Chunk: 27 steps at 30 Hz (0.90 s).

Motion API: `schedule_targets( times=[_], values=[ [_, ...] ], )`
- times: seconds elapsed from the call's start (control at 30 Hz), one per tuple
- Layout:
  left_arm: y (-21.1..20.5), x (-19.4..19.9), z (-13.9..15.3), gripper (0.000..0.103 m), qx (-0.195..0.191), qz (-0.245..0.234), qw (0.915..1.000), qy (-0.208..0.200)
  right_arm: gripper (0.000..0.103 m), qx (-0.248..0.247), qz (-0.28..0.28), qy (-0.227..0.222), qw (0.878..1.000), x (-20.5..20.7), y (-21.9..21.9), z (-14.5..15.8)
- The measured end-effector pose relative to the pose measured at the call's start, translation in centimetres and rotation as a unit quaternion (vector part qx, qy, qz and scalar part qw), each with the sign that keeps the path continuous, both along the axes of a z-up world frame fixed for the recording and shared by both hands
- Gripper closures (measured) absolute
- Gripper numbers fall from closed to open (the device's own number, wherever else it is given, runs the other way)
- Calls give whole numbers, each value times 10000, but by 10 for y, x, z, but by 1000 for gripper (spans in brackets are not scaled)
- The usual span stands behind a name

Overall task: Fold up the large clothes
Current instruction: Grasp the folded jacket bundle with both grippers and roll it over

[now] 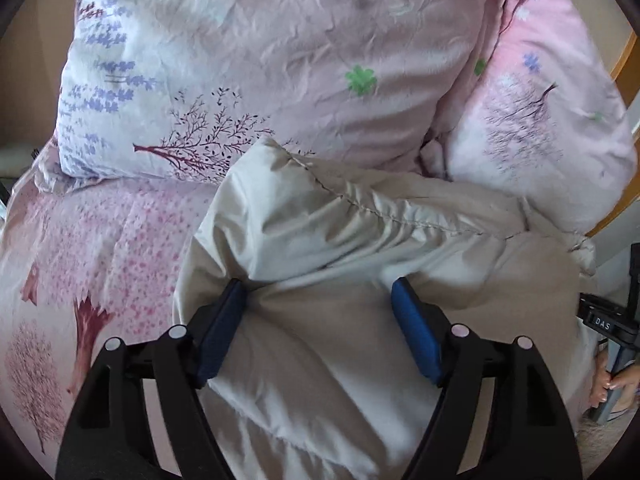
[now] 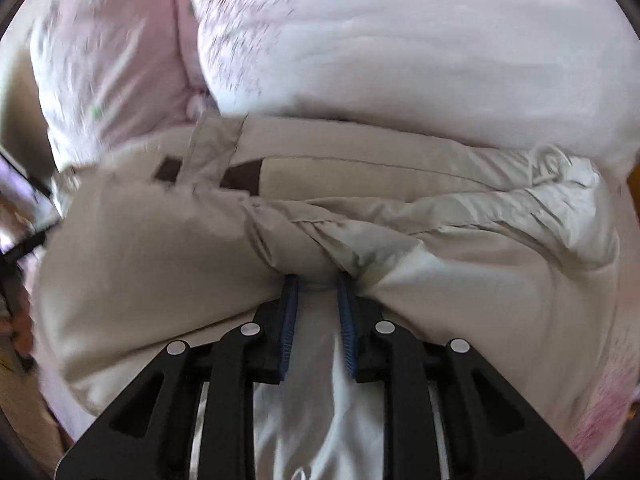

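A puffy beige jacket (image 1: 360, 232) lies crumpled on a bed with pink tree-print bedding (image 1: 100, 240). My left gripper (image 1: 316, 286) points down onto it with jaws wide apart. A thick stitched fold bulges between and over the fingertips, and the right blue pad (image 1: 416, 332) shows its bare inner face. In the right wrist view the jacket (image 2: 160, 260) fills the middle, with dark brown patches near a strap. My right gripper (image 2: 318, 280) stands narrow, with a bunch of jacket cloth gathered and pinched between its blue pads.
Two pink and white floral pillows (image 1: 240, 60) (image 1: 540, 120) lean just behind the jacket. A wooden bed frame (image 1: 628, 60) shows at the far right. A person's hand (image 1: 612, 384) holds the other gripper's black handle (image 1: 616, 320) at the right edge.
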State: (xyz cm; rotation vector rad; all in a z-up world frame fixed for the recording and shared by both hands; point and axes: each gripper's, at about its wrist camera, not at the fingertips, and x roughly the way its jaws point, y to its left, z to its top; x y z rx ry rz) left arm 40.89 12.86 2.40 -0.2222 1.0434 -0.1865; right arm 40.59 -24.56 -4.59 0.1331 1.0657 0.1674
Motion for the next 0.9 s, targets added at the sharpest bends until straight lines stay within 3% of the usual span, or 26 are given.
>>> schedule_targets(
  times=[0.07,0.13,0.17,0.27,0.37,0.43,0.53,0.6,0.67,0.77,0.9],
  values=[
    [15,-22,11,27,-496,-27,9986,-165,67,444,-222,-294,9983,-28,-25,13],
    [33,-50,20,22,-976,32,9945,-381,33,1005,-524,-597,9918,-59,-59,20],
    [44,-67,22,19,-1181,108,9917,-497,30,1360,-796,-800,9843,-85,-82,22],
    [68,-112,14,15,-1582,356,9852,-550,30,1899,-1424,-951,9668,-133,-131,18],
    [76,-152,-4,13,-2095,555,9749,-507,28,2555,-2302,-815,9355,-189,-166,-7],
    [75,-157,-15,13,-2348,689,9685,-463,25,2824,-2676,-806,9177,-218,-177,-14],
    [77,-167,-36,13,-3009,958,9486,-198,23,3390,-2969,-666,8903,-226,-185,-37],
    [73,-166,-47,13,-3187,1071,9417,-144,23,3772,-2929,-564,8768,-222,-189,-46],
    [67,-165,-52,13,-3171,1177,9409,-184,23,3873,-2926,-634,8720,-210,-183,-48],
    [58,-162,-63,13,-3385,1302,9318,-120,23,3806,-3009,-692,8717,-196,-178,-48],
    [51,-154,-74,13,-3473,1488,9259,-41,23,4010,-3149,-492,8589,-192,-172,-65]
  ],
)
